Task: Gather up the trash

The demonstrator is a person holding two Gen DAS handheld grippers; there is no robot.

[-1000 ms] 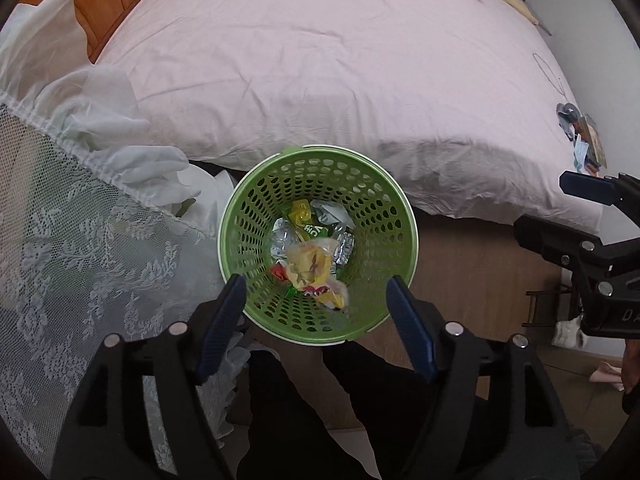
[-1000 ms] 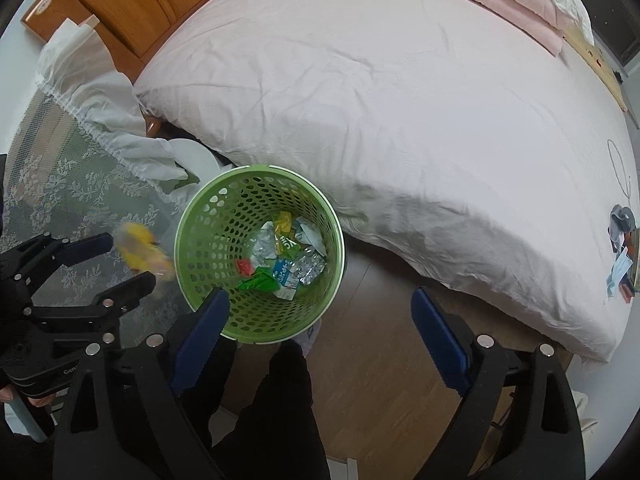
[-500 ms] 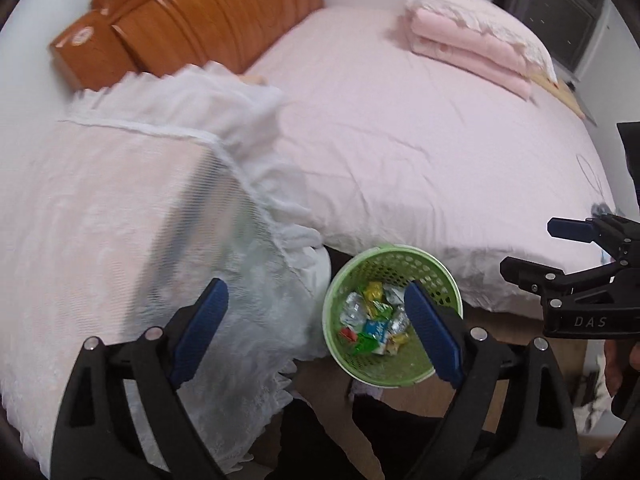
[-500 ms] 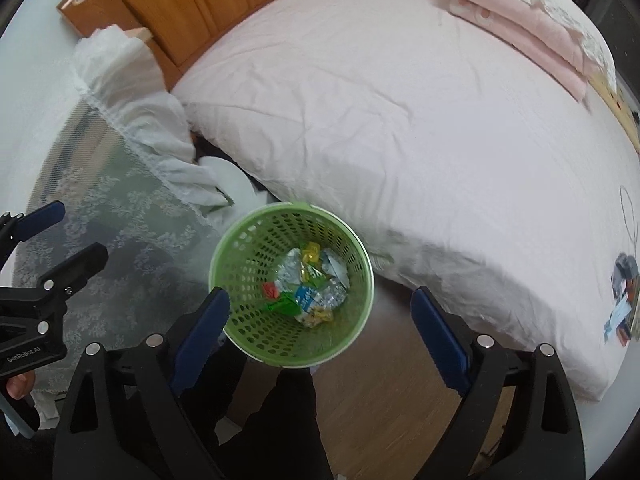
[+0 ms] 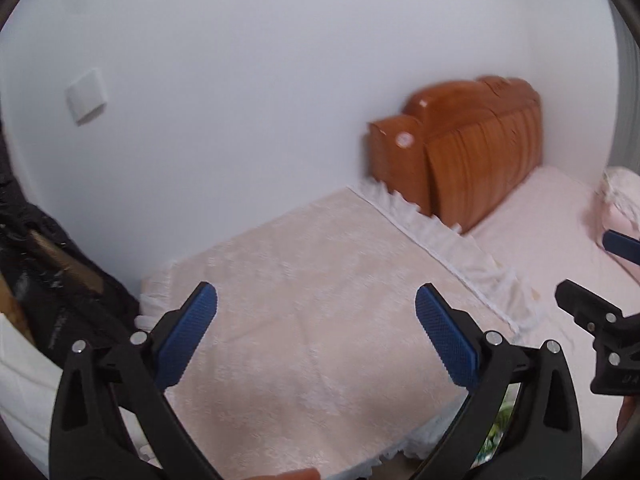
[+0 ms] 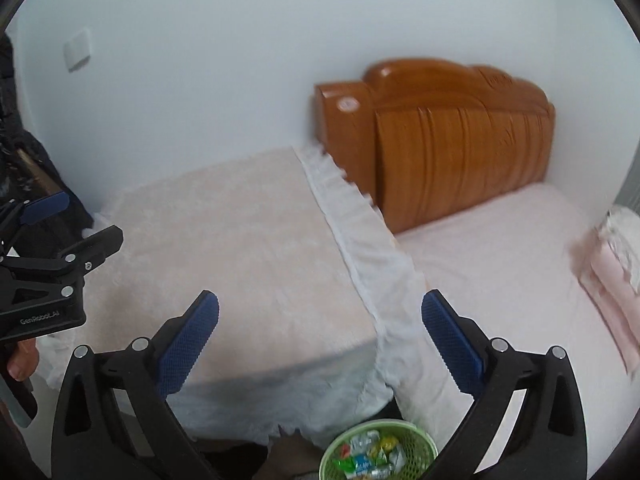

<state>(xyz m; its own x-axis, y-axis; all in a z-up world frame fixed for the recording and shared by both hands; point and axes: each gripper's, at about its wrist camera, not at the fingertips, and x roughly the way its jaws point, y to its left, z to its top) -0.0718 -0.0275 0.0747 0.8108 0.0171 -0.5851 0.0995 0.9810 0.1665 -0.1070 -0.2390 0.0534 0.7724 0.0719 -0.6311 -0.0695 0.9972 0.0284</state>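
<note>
One green mesh basket (image 6: pixel 424 438), crumpled colourful wrappers (image 6: pixel 370 456) inside.

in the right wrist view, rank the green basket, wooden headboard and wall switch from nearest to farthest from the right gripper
From the right gripper:
1. Green basket: lowest in the frame, just under the open jaws.
2. Wooden headboard: ahead, slightly right, against the wall.
3. Wall switch: far upper left, on the wall.
</note>
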